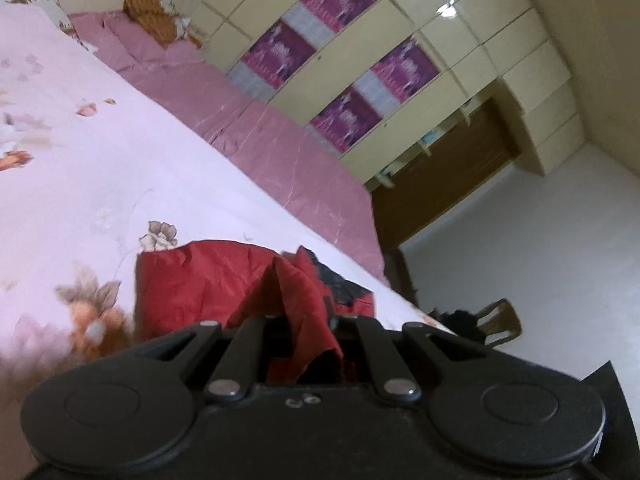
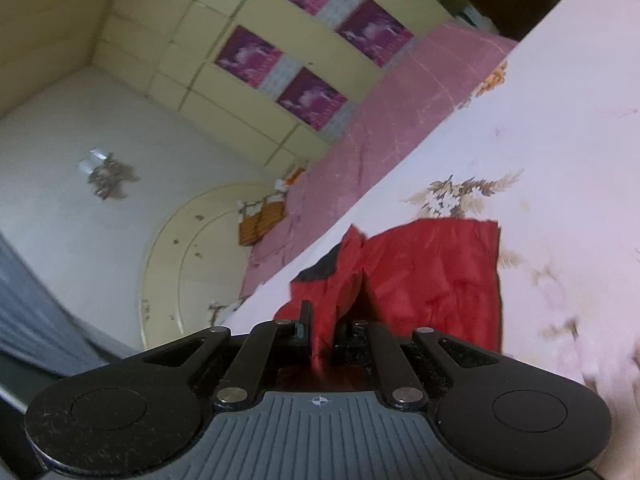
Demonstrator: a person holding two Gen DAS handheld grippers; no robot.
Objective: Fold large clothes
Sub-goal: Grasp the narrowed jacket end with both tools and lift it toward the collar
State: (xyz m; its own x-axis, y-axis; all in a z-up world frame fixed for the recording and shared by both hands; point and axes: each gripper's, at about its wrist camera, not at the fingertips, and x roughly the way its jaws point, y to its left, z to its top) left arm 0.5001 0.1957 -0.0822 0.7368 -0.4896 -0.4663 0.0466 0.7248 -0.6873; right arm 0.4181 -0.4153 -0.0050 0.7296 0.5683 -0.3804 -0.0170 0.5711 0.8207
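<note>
A red garment with black trim lies on a pale pink flowered bedspread. My left gripper is shut on a pinched fold of its red cloth, which rises between the jaws. In the right wrist view the same red garment spreads out ahead, and my right gripper is shut on another bunched edge of it. Both views are tilted, and the fingertips are hidden by the cloth.
A darker pink sheet runs along the far side of the bed. Cream wardrobe doors with purple posters stand behind it. Orange pillows lie at the bed's head. A brown chair stands on the white floor.
</note>
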